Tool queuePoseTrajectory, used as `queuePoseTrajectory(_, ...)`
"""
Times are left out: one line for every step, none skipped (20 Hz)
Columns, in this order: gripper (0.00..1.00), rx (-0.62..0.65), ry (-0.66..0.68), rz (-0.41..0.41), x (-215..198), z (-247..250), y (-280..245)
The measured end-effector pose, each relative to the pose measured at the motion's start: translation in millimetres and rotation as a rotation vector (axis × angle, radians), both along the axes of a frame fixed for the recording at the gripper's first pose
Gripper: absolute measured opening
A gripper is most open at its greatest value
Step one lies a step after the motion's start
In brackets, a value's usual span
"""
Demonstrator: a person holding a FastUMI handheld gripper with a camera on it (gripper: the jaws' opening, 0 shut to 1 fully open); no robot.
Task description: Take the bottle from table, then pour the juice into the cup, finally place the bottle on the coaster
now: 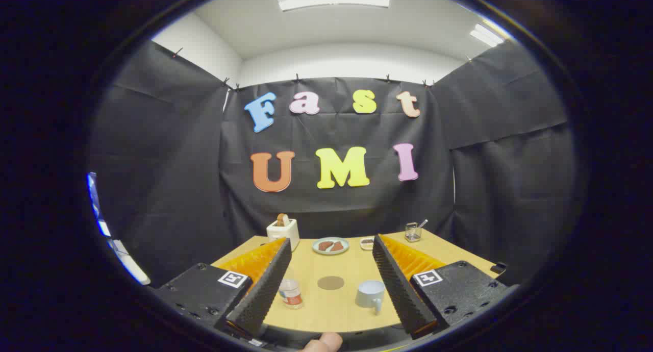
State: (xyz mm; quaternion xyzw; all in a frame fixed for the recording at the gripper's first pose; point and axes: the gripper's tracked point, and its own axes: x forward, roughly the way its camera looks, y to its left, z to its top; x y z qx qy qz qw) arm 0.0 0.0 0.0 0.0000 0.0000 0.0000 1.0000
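Wide apart and gripping nothing, the tongs (331, 285) hover at the near edge of the table (352, 311), a fingertip (324, 343) of the holding hand showing just beneath. On it, the cup (371, 294) sits inside the right finger, handle toward the camera. Left of it, the bottle (291, 293) stands upright, its long axis vertical, just beside the left finger. Between both and slightly beyond lies the coaster (330, 282), with bare wood around all three.
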Motion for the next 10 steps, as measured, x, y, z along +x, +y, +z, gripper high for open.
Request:
queuePoseTrajectory(1.0, 0.006, 0.001, 0.001, -1, 2, 2)
queuePoseTrajectory(1.0, 0.016, -0.004, 0.008, -3, 7, 8)
queuePoseTrajectory(1.0, 0.024, -0.005, 0.012, -3, 9, 12)
queuePoseTrajectory(1.0, 0.024, -0.004, 0.015, -4, 10, 15)
queuePoseTrajectory(1.0, 0.02, 0.0, 0.012, -4, 10, 17)
queuePoseTrajectory(1.0, 0.018, 0.003, 0.008, -5, 12, 18)
queuePoseTrajectory(1.0, 0.018, 0.003, 0.007, -7, 13, 20)
queuePoseTrajectory(1.0, 0.018, -0.001, 0.007, -7, 15, 22)
queuePoseTrajectory(1.0, 0.016, -0.003, 0.005, -8, 17, 24)
queuePoseTrajectory(1.0, 0.016, -0.004, 0.003, -9, 18, 25)
